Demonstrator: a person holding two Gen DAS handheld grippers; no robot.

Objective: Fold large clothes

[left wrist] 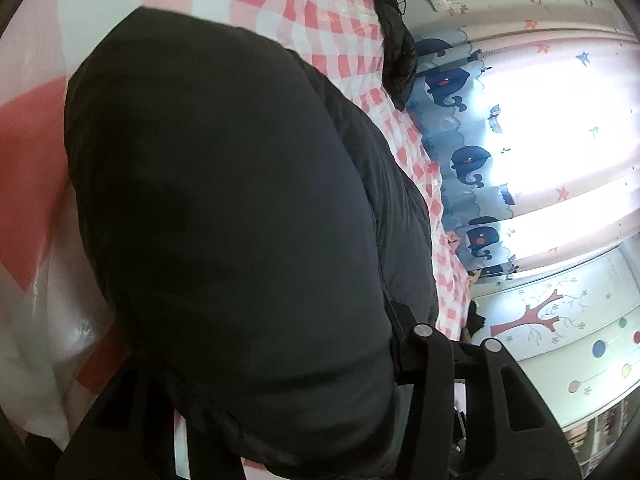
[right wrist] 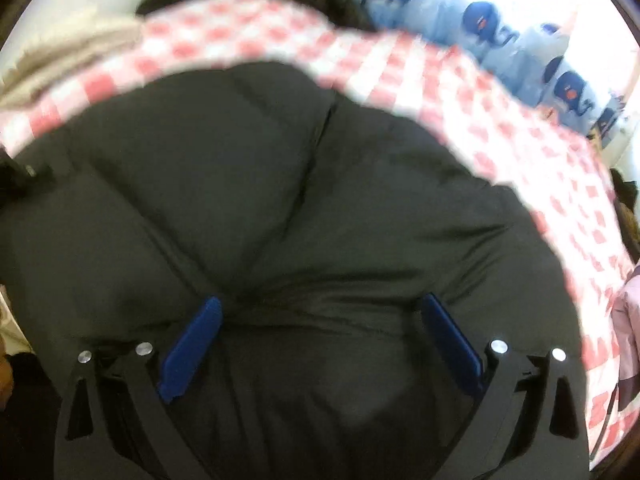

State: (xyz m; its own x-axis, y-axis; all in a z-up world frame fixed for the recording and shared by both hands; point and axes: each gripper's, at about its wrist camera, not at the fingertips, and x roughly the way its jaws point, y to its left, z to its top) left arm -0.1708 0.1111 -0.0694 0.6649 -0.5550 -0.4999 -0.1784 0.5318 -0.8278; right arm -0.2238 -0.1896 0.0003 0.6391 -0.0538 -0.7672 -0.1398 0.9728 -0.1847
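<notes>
A large black padded jacket [left wrist: 224, 208] lies on a red-and-white checked cloth [left wrist: 256, 4]. In the left wrist view the jacket bulges over my left gripper [left wrist: 280, 412] and hides its fingertips; only the black finger frames show at either side. In the right wrist view the jacket [right wrist: 280, 184] fills the middle. My right gripper [right wrist: 320, 320] is open, its blue pads [right wrist: 192, 344] spread wide and resting on the jacket fabric.
A second dark garment [left wrist: 396, 32] lies at the far edge of the checked cloth. Whale-print curtains [left wrist: 472, 160] hang before a bright window. A pink garment [right wrist: 628, 320] sits at the right edge. A beige item [right wrist: 68, 52] lies at the far left.
</notes>
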